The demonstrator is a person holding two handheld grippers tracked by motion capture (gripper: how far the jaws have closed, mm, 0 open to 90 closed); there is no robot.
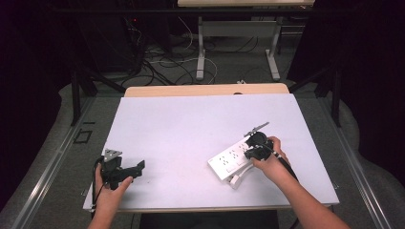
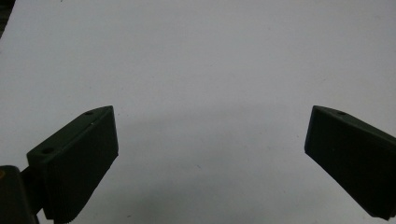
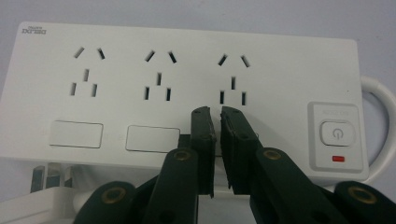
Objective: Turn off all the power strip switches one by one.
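High view, lower left of frame: your left hand (image 1: 107, 193) held the left gripper (image 1: 135, 169) low over the white table (image 1: 191, 129), near its front edge, grey three-cornered plate on top. In the left gripper view its jaws stood wide apart, one at the lower left of the frame and one at the lower right, with bare white surface between them and nothing held.

Centre of the high view: plain table top, lit evenly.

Lower right of the high view: the white power strip (image 1: 228, 160) lay flat on the table, turned on a diagonal, well apart from the left gripper. Your right hand (image 1: 270, 164) held the right gripper (image 1: 250, 151) at the strip's right end, touching or just over it.

Right gripper view: the power strip (image 3: 187, 84) ran across the frame with three socket groups in a row, two blank rectangular covers below the left and middle groups, and a power button (image 3: 337, 132) with a red indicator (image 3: 338, 158) beneath it at the right. A white cord (image 3: 380, 126) looped off the right end. The right gripper (image 3: 215, 114) had its jaws nearly together, only a slim gap left, tips lying over the strip just below the third socket group. Whether anything was pinched between them could not be told. A white plug (image 3: 42, 193) showed at the lower left.
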